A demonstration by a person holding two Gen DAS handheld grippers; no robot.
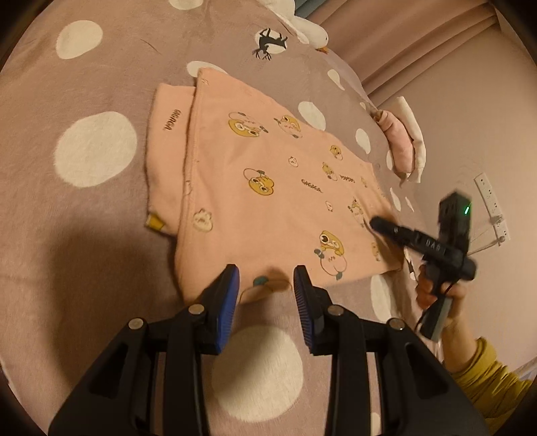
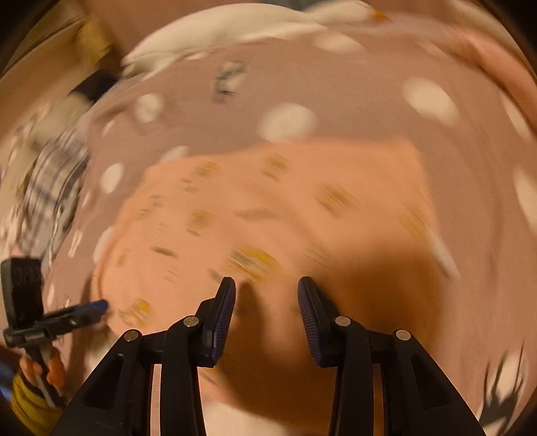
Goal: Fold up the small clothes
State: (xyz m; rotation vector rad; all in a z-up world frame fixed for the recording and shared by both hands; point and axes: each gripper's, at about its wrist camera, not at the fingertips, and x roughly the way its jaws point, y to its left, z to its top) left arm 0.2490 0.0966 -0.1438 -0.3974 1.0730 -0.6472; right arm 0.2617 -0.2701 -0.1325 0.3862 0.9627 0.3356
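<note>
1. A peach garment [image 1: 268,187] printed with small cartoon animals lies spread flat on the bed, on a mauve blanket [image 1: 94,214] with large white dots. One plain folded panel of it sticks out along its far left side.
2. The left gripper [image 1: 266,278] hangs just above the garment's near edge, its blue-padded jaws released and apart, with a bit of hem showing in the gap but nothing pinched between them.
3. The right gripper [image 1: 374,223] reaches in from the right, tips at the garment's right edge. From its own camera, which is smeared with motion blur, its jaws [image 2: 266,291] stand parted over the peach cloth, grasping nothing.
4. The person's right hand [image 1: 436,291] wraps that gripper's handle, a mustard-yellow sleeve [image 1: 490,372] behind it.
5. Beyond the garment, near the wall, sits a small stack of folded pink and white clothes [image 1: 406,147].
6. A white plush goose [image 1: 308,30] lies at the far end of the bed.
7. A white power strip [image 1: 491,201] is on the wall at right.
</note>
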